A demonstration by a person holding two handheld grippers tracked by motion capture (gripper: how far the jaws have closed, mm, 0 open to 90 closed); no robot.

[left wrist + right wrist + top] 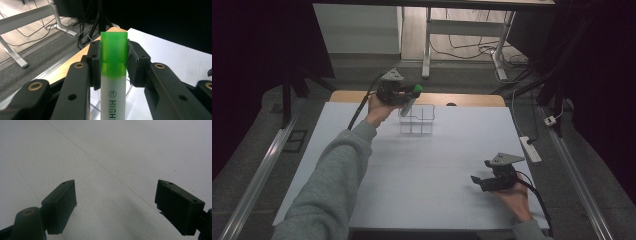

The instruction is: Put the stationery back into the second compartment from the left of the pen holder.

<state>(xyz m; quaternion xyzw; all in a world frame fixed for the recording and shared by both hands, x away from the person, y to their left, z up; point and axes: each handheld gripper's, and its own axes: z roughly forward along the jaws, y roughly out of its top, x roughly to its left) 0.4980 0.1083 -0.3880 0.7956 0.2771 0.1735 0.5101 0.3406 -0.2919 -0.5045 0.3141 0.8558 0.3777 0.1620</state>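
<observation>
Green-capped highlighter (114, 65) clamped in my left gripper (404, 93), above the clear divided organizer (417, 120) at far counter (422, 175). Right gripper (482, 181) near right, jaws wide, empty.

White table (422, 175), clear divided organizer (417, 120) standing near its far edge

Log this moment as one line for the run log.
left gripper: shut on highlighter above clear organizer | right gripper: open over table

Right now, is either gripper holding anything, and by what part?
The left gripper holds a highlighter, clamped at its green cap. The right gripper is open over the table, holding nothing.
</observation>
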